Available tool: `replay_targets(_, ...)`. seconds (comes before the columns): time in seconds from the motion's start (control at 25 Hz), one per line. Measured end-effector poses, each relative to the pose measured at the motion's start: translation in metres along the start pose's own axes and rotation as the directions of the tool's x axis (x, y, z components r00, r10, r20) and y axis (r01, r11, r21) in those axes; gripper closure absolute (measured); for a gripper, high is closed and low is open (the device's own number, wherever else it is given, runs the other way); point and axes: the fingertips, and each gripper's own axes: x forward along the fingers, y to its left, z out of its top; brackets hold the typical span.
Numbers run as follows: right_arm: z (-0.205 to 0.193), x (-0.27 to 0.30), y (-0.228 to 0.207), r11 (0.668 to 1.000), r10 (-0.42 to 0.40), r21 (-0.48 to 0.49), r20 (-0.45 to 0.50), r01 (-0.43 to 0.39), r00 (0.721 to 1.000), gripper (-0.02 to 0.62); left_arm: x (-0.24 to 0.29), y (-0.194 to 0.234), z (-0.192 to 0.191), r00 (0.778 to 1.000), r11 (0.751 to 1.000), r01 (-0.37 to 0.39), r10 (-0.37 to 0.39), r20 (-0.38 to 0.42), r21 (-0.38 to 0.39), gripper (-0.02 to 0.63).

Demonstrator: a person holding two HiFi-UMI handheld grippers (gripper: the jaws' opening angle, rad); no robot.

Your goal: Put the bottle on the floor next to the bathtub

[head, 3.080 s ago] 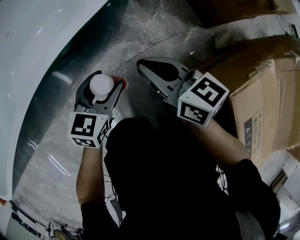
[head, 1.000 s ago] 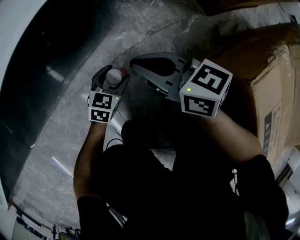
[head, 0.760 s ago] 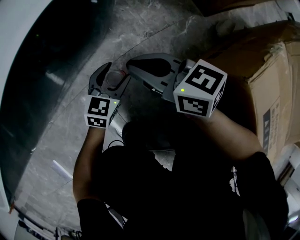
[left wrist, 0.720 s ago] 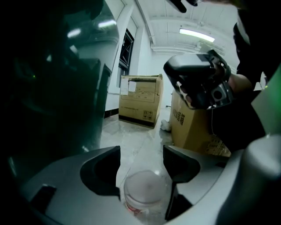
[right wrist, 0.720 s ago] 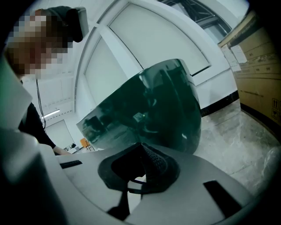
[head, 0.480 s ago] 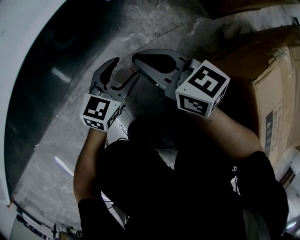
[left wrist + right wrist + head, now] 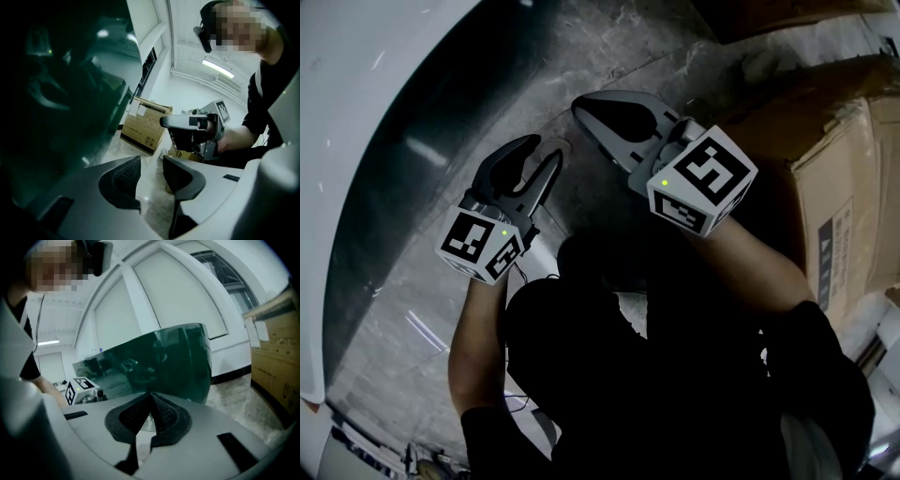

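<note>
The bottle's round top (image 7: 559, 147) shows dimly on the grey marble floor, close to the bathtub's (image 7: 356, 112) dark green side, which also appears in both gripper views (image 7: 56, 93) (image 7: 154, 362). My left gripper (image 7: 544, 152) hovers just short of the bottle. Its jaws are closing with nothing between them, and only floor shows in the gap (image 7: 152, 174). The bottle is hidden in both gripper views. My right gripper (image 7: 581, 101) hangs to the right of the bottle, shut and empty, its pads meeting at the tip (image 7: 151, 401).
Large cardboard boxes (image 7: 834, 187) stand to the right on the floor; another box (image 7: 145, 124) sits by the far wall. The person's dark torso fills the lower head view. The marble floor (image 7: 609, 47) runs between tub and boxes.
The left gripper opened off the bottle, left it standing on the floor and drew back toward the person, jaws now narrower. The right gripper barely moved.
</note>
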Motion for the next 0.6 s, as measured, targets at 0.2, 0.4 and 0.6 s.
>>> replay_targets(0.2,0.041,-0.013,0.026,0.981,-0.022,-0.195,-0.011,0.019,1.0,0.568,-0.041,-0.006,0.045,0.988,0.988,-0.143,0.146,0.043,-0.06,0.536)
replay_targets(0.4,0.066,-0.046,0.056,0.987,0.006,-0.157,-0.156,-0.031,0.988,0.568,-0.099,-0.05,0.098,0.971,0.968,-0.23,0.236,0.045,-0.1,0.581)
replay_targets(0.6,0.12,-0.094,0.102,0.988,0.052,-0.128,-0.25,-0.086,0.967,0.568,-0.143,-0.11,0.174,0.956,0.953,-0.284,0.289,0.042,-0.102,0.583)
